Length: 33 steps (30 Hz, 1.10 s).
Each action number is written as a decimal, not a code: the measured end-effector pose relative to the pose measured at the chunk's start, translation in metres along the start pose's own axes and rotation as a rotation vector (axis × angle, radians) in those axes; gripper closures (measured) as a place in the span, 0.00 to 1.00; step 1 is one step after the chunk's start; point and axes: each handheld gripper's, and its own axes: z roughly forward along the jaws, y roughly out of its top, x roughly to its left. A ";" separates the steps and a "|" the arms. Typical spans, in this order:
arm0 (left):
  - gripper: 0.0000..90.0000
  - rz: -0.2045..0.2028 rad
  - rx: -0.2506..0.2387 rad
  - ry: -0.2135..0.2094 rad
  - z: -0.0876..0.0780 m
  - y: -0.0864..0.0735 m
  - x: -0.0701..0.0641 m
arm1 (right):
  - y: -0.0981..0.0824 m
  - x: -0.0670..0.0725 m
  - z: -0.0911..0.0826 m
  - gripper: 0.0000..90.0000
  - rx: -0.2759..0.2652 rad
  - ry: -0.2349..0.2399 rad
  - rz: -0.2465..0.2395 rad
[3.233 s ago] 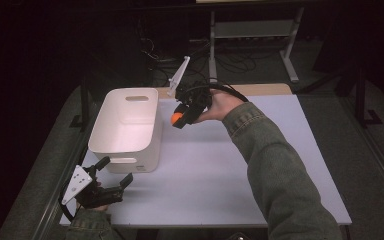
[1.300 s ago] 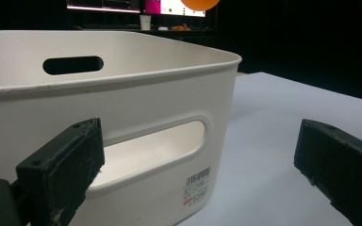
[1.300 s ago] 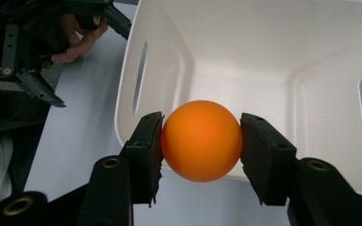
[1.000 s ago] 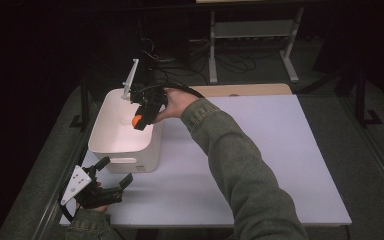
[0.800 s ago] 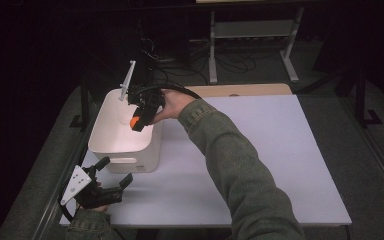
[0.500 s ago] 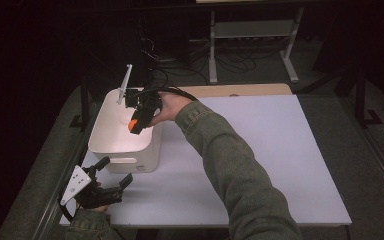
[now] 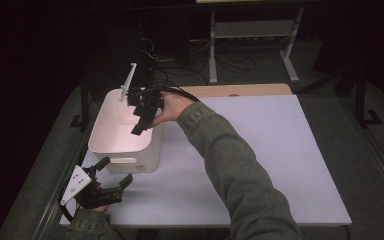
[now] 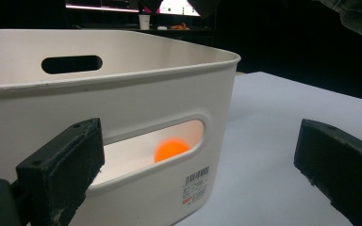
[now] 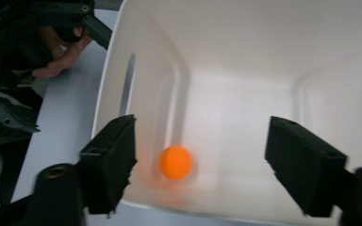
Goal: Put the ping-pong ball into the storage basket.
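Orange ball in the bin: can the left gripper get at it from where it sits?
Probably not directly. The left gripper sits low outside the white bin; its wall stands before the orange ball, visible through the handle slot. It must go over the rim.

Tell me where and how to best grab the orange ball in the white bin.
Grip the orange ball across its widest middle, coming straight down through the white bin's open top. It is round, so any pair of opposite sides works, but it lies near a wall, so set the jaws parallel to that wall.
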 end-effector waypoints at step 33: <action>0.02 0.002 0.005 0.002 0.000 0.000 -0.001 | -0.050 0.005 -0.043 0.00 -0.084 -0.171 0.108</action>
